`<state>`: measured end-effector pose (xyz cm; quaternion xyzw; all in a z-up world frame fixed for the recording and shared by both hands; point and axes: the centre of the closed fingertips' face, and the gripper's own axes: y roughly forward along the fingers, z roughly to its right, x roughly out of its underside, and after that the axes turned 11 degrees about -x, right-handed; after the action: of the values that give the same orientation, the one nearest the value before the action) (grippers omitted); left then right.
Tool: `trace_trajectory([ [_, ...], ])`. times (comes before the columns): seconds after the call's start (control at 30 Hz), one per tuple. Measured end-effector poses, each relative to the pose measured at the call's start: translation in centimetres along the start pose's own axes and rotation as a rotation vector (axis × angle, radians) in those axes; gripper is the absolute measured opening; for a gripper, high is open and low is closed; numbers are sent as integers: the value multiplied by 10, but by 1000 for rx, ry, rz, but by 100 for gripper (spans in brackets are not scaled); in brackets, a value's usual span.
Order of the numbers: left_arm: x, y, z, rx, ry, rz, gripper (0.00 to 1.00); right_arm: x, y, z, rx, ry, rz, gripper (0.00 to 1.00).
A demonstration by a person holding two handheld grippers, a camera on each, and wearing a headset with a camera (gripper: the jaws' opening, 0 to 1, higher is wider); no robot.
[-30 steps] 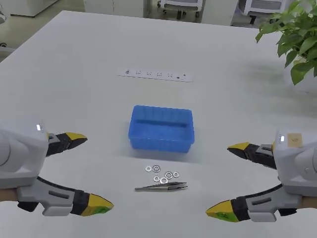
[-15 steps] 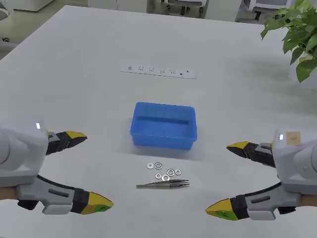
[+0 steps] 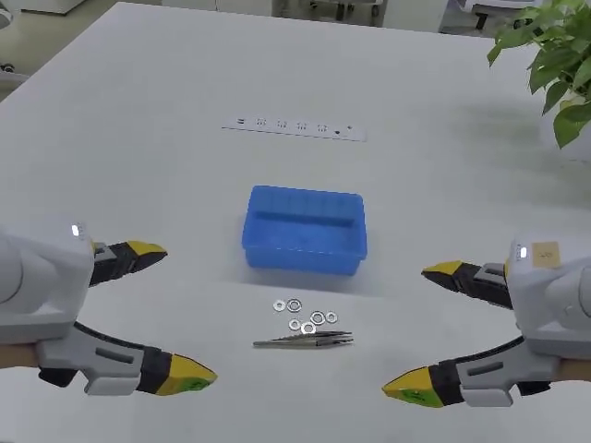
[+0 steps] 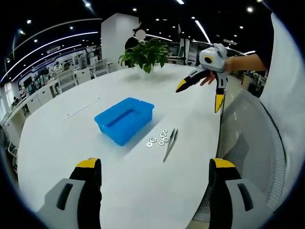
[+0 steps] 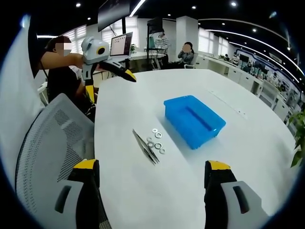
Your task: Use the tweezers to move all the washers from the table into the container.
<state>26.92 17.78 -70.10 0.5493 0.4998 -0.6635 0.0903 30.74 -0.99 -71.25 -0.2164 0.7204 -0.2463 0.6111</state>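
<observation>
The left gripper is hovering over the near left of the smooth, matte white tabletop. Its two black, yellow-tipped jaws are standing spread wide, gripping nothing. The right gripper is hovering opposite it on the near right, and its two jaws are likewise standing wide apart and gripping nothing.

Between the grippers, six small metal washers are lying in a loose cluster on the tabletop, each one a flat, shiny ring. Just on the near side of them, one pair of slim, silvery metal tweezers is lying flat and crosswise. Whether the tweezers are touching the closest washer I cannot tell.

Just beyond the washers, one rectangular blue plastic container is sitting upright with its top open, its inner walls looking faintly ribbed.

Farther back, one long, flat white power strip is lying along the tabletop. One leafy green plant is reaching in at the far right corner. In the left gripper view, one grey mesh chair back is curving up beside the tabletop's edge.
</observation>
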Motion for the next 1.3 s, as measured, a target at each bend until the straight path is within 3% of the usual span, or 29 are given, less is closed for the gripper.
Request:
trace_trajectory([
  [0.27,10,5,0,17,-11,-21,99,1,5,3,-2,10,-2,91],
  [0.4,5,8,3,34,-50,5,98,4,10,5,2,16,-8,91],
  [0.5,7,13,1,28,-32,-6,98,4,15,9,10,18,1,90],
  [0.57,6,19,-2,11,-4,8,95,2,20,7,-6,25,8,86],
  [0.7,6,34,-3,11,-15,14,91,7,35,7,-22,1,-23,79],
  [0.87,9,51,3,39,12,-1,83,7,52,9,-38,-14,-42,70],
  [1.0,8,61,10,61,44,17,72,12,63,12,-52,-33,-82,59],
  [1.13,20,75,18,94,64,-30,67,16,78,12,-77,-30,-129,51],
  [1.3,31,88,25,104,58,-43,58,14,94,14,-86,-40,-149,38],
])
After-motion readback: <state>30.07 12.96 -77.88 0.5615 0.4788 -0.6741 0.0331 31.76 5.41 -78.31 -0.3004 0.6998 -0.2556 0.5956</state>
